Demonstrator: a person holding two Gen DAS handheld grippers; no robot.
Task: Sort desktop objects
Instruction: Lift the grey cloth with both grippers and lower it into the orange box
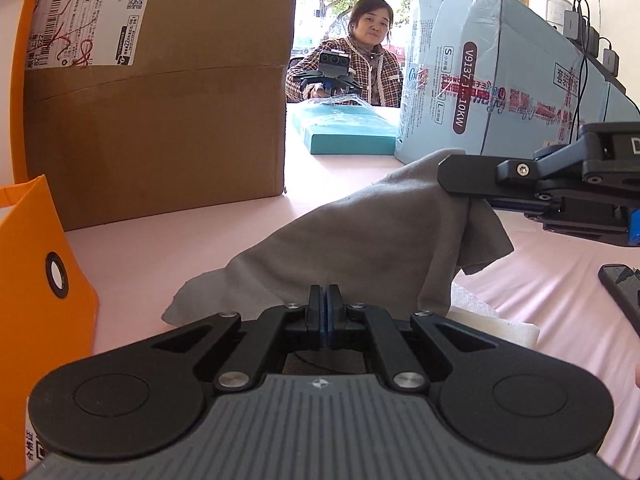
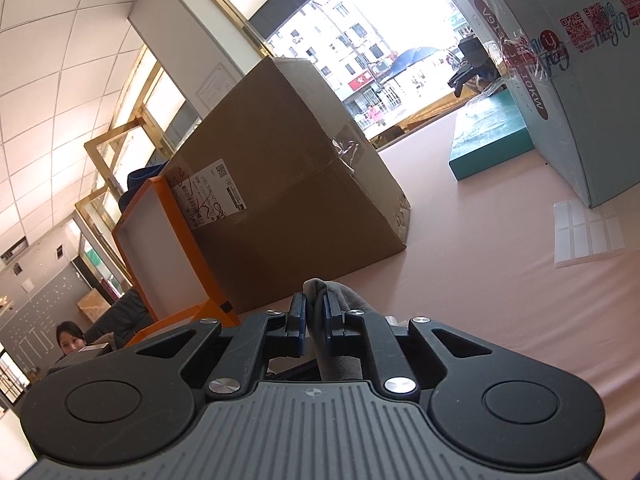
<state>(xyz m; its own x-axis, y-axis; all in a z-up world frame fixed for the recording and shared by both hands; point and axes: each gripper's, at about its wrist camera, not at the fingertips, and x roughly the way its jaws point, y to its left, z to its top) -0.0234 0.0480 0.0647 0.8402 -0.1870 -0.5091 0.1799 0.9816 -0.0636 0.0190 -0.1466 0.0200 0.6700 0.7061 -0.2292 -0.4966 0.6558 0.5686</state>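
Note:
A grey cloth (image 1: 360,240) hangs like a tent over the pink table (image 1: 160,248). My right gripper (image 1: 460,188) comes in from the right and is shut on its raised corner. In the right wrist view the same cloth (image 2: 320,292) is bunched between the blue pads (image 2: 298,312) of the right gripper (image 2: 314,308). My left gripper (image 1: 327,304) is shut, its tips against the cloth's near lower edge. No cloth shows between its pads. The cloth's left corner rests on the table.
A brown cardboard box (image 1: 160,92) and orange file boxes (image 1: 40,260) stand left. Behind are a teal flat box (image 1: 344,128) and a light blue carton (image 1: 500,80). A white foam piece (image 1: 492,320) lies under the cloth, a dark phone (image 1: 624,296) lies right, and a white label sheet (image 2: 584,236) is nearby. A person (image 1: 360,52) sits opposite.

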